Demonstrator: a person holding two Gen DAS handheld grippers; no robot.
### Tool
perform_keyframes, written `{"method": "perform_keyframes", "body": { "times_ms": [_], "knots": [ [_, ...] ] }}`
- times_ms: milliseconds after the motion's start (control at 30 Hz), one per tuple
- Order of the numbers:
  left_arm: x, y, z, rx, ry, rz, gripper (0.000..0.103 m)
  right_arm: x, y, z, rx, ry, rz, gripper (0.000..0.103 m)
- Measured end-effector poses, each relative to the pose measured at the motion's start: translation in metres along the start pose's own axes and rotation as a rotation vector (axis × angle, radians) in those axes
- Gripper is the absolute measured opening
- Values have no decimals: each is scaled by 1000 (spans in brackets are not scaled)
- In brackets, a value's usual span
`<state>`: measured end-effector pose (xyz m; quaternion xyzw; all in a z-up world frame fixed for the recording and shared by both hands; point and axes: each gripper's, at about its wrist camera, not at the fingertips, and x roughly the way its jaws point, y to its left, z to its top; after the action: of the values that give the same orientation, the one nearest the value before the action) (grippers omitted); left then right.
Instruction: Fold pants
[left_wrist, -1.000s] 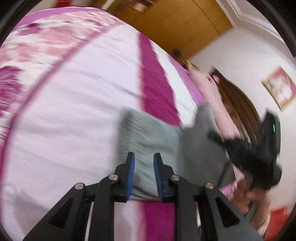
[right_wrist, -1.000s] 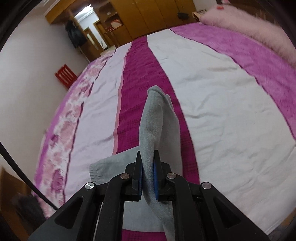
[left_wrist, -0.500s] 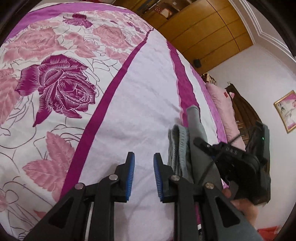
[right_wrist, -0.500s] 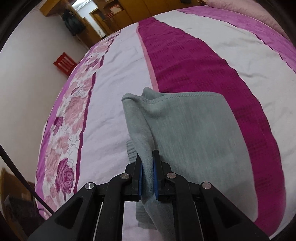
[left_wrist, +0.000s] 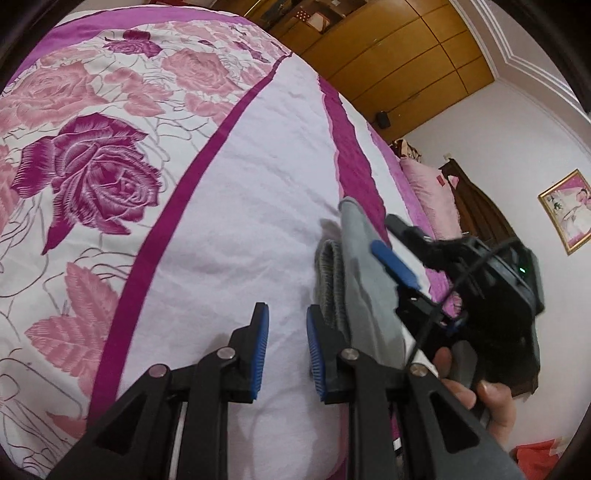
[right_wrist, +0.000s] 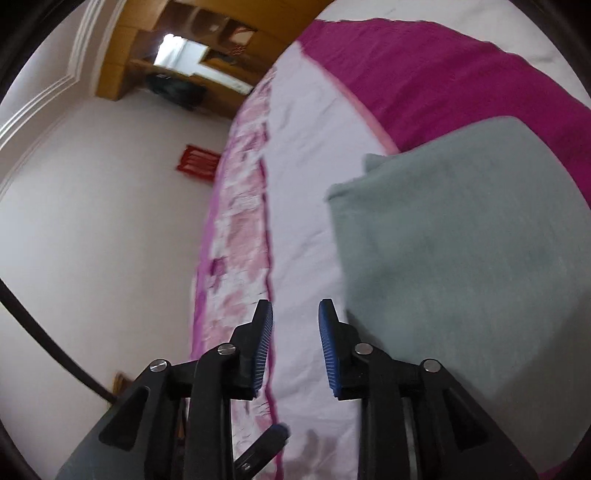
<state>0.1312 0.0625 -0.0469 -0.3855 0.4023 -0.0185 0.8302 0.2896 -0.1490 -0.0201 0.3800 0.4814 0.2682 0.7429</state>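
Note:
The grey pants (right_wrist: 461, 236) lie folded flat on the bed, to the right of my right gripper (right_wrist: 295, 321), which is open and empty over the white stripe of the bedspread. In the left wrist view the folded pants (left_wrist: 354, 280) show as a grey stack seen edge-on, just right of my left gripper (left_wrist: 286, 325), which is open and empty above the bedspread. The right gripper (left_wrist: 402, 266), held in a hand, sits over the pants in that view, its blue pad showing.
The bedspread (left_wrist: 229, 206) has white and magenta stripes and a rose print. A pink pillow (left_wrist: 428, 192) lies at the headboard. A wooden wardrobe (left_wrist: 399, 62) stands behind the bed. A wall (right_wrist: 92, 221) with a red item borders the bed's side.
My right gripper opened and let go of the pants, which now lie flat, and it swung left. My left gripper stayed open and shifted slightly.

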Motion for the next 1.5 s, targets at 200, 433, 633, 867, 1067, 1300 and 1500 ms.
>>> {"method": "perform_keyframes", "body": {
  "times_ms": [200,433,633,867,1067,1300,1500],
  "knots": [
    [18,-23,6,25,24,-17,26,-63,-12,28,-87,-12,-5,37],
    [57,-56,-1,89,122,-47,40,-145,-69,31,-270,-128,-139,38],
    [83,-72,-5,161,136,-3,29,-160,-121,20,-141,-133,-39,38],
    [68,-88,-6,226,51,-20,16,-154,-112,-21,-392,-219,-238,40],
    [63,-103,1,234,34,-91,11,-163,-102,-61,-517,-326,-281,52],
    [63,-141,10,316,33,-260,10,-156,-88,-108,-641,-425,-357,61],
    [66,-155,11,340,40,-330,10,-126,-75,-122,-786,-367,-408,61]
  ]
}}
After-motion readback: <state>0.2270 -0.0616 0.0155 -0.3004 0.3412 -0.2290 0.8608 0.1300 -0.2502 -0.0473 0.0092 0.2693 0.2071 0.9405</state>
